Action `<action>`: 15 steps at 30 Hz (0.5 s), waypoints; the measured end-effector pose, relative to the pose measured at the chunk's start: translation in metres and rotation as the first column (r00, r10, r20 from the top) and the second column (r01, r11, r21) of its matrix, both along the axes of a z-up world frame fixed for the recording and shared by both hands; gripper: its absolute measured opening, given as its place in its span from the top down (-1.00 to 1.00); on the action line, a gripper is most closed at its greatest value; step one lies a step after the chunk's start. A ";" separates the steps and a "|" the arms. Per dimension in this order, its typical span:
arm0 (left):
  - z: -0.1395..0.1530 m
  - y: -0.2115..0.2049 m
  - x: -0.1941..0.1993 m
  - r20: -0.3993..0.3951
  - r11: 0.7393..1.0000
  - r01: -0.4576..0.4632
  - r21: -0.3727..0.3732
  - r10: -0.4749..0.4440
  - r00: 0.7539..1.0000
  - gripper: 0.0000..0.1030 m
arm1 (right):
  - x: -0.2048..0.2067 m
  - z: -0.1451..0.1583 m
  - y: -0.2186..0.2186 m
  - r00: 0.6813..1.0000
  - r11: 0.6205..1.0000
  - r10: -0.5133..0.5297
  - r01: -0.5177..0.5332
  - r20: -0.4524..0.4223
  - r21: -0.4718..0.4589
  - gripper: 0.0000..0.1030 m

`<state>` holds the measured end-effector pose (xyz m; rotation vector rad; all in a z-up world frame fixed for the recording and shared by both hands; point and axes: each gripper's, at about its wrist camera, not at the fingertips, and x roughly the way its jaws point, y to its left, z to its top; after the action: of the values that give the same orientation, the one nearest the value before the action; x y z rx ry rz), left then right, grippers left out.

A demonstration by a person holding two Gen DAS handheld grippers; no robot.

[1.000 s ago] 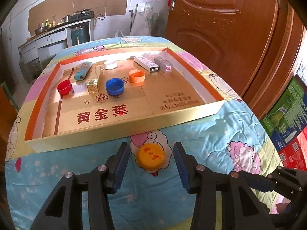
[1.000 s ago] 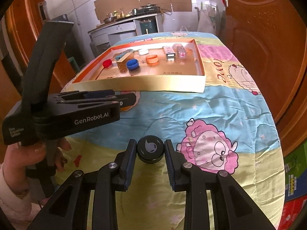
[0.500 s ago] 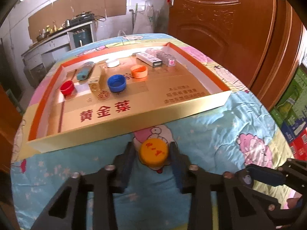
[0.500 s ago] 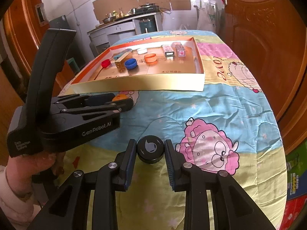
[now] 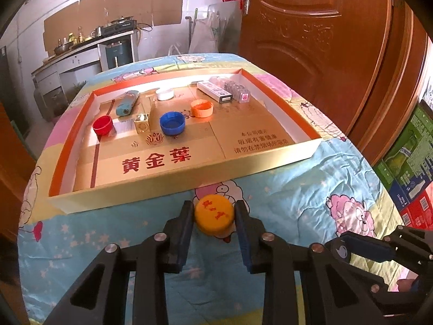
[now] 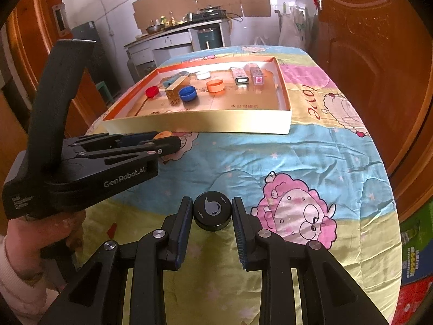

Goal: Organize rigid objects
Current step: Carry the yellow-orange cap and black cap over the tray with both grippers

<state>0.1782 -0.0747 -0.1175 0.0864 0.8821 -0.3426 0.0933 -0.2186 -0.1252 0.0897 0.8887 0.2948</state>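
Cartoon-print cloth covers our tabletop (image 5: 311, 189). Our left gripper (image 5: 214, 216) has its fingers closed on the round orange plastic cap (image 5: 214, 213); our right gripper (image 6: 212, 212) pinches the round black cap (image 6: 212, 210). Both sit before the shallow gold cardboard tray (image 5: 173, 180), whose wall could snag a low carry.

Left claw (image 5: 214, 218) and right claw (image 6: 212, 214) each clamped on a cap

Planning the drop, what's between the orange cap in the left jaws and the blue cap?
In the left wrist view, the box's near wall and bare printed floor separate the orange cap from the blue cap.
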 end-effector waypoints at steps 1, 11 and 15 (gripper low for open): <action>0.002 0.001 -0.001 0.004 1.000 -0.002 -0.002 0.002 1.000 0.40 | 0.001 0.001 0.001 1.000 1.000 0.001 -0.001 0.002 0.000 0.41; 0.023 0.017 -0.008 0.049 0.999 -0.030 -0.019 0.031 0.998 0.40 | 0.011 0.021 0.013 0.999 1.000 0.021 -0.020 0.047 -0.015 0.41; 0.033 0.027 -0.008 0.066 0.998 -0.047 -0.034 0.049 0.997 0.40 | 0.016 0.028 0.020 0.997 0.999 0.035 -0.033 0.065 -0.026 0.41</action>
<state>0.1698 -0.0479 -0.0848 0.0469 0.8107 -0.3075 0.1090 -0.1986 -0.0968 0.0415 0.8291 0.3164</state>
